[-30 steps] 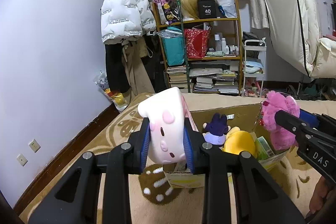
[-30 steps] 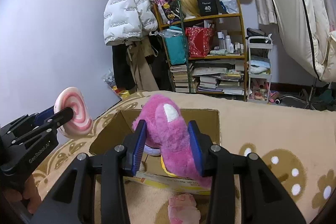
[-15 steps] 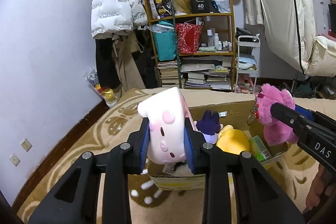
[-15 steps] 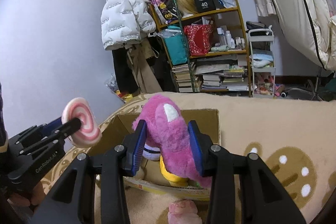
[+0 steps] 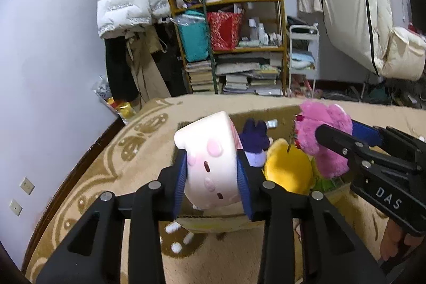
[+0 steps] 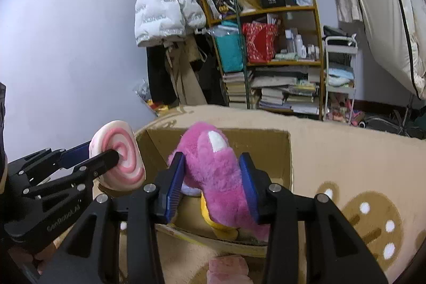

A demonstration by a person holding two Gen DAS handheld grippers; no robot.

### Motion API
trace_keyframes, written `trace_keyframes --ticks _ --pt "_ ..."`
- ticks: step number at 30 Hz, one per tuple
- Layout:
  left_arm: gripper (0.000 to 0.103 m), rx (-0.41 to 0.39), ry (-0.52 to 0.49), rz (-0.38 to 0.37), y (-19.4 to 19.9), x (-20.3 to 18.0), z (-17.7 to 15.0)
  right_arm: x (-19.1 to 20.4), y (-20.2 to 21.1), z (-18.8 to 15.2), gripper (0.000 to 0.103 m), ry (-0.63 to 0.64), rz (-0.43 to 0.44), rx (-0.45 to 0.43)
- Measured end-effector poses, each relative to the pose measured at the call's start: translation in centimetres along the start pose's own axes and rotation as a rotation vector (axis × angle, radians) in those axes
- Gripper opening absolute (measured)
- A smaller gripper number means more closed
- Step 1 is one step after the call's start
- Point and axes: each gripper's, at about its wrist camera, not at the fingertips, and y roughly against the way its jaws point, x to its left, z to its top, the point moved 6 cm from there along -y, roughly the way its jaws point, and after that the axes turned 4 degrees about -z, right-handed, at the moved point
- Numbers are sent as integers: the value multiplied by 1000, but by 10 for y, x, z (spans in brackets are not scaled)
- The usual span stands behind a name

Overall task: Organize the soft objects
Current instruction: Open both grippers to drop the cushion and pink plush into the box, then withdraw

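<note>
My left gripper (image 5: 213, 185) is shut on a pink-and-white swirl cake plush (image 5: 210, 159) and holds it above the near left edge of an open cardboard box (image 6: 266, 148); the plush shows from the side in the right wrist view (image 6: 119, 153). My right gripper (image 6: 211, 185) is shut on a fuzzy pink plush (image 6: 213, 172) over the box; it also shows in the left wrist view (image 5: 322, 140). Inside the box lie a purple plush (image 5: 254, 143) and a yellow plush (image 5: 287, 169).
The box stands on a beige patterned rug (image 6: 346, 164). A small pink plush (image 6: 229, 270) lies on the rug in front of the box. A cluttered bookshelf (image 5: 239, 44), hanging coats (image 5: 127, 4) and a white trolley (image 5: 303, 55) stand along the far wall.
Both grippers have moved closer to the box and lower over it, each holding its plush. The box and its contents look larger and nearer.
</note>
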Motion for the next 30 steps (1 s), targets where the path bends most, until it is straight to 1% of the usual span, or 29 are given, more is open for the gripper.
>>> trace_keyframes --ticks 3,5,7,8,9,13,14,15,17,19,20,21,22,23,24,25,26,27,30 --pt "39 27 3 -7 -6 -2 -5 -6 -2 -2 47 -36 15 14" --pt "40 51 15 -12 -11 -3 -9 -9 -2 -2 47 -52 20 12" --pt "41 52 21 -6 -12 -3 -12 -9 -3 -2 47 -48 18 16" --pt "45 50 24 3 -12 -2 -12 -9 -3 -3 47 -47 16 18" --pt "53 49 28 7 -12 -1 -12 -9 -3 -2 47 -49 14 18" --pt "61 39 43 16 -6 3 -13 -9 0 -3 47 -52 10 21" --pt "70 44 46 20 -6 4 -13 -8 0 -4 47 -50 8 20" --pt "76 47 55 28 -4 5 -14 -8 2 -4 47 -49 7 21" --pt "78 39 66 51 3 9 -14 -8 4 -4 48 -48 7 24" --pt "83 44 66 55 9 9 -15 -8 4 -3 48 -50 -1 24" --pt "86 46 67 61 12 10 -15 -8 8 -4 51 -51 -4 25" --pt "89 45 70 68 16 10 -15 -8 11 -4 57 -54 -5 24" --pt "90 45 73 71 19 12 -15 -9 16 -5 60 -58 -6 23" --pt "93 47 78 76 23 13 -15 -9 22 -5 67 -63 -7 21" --pt "95 49 83 81 27 14 -16 -9 27 -5 76 -64 -4 18" --pt "96 51 89 86 31 15 -17 -9 32 -5 82 -62 1 16" --pt "97 57 94 89 36 16 -19 -8 38 -5 90 -55 -1 12" --pt "98 62 96 90 38 16 -21 -8 44 -5 95 -48 -8 7" --pt "100 81 110 82 51 16 -29 -6 59 -5 96 -37 -18 8"
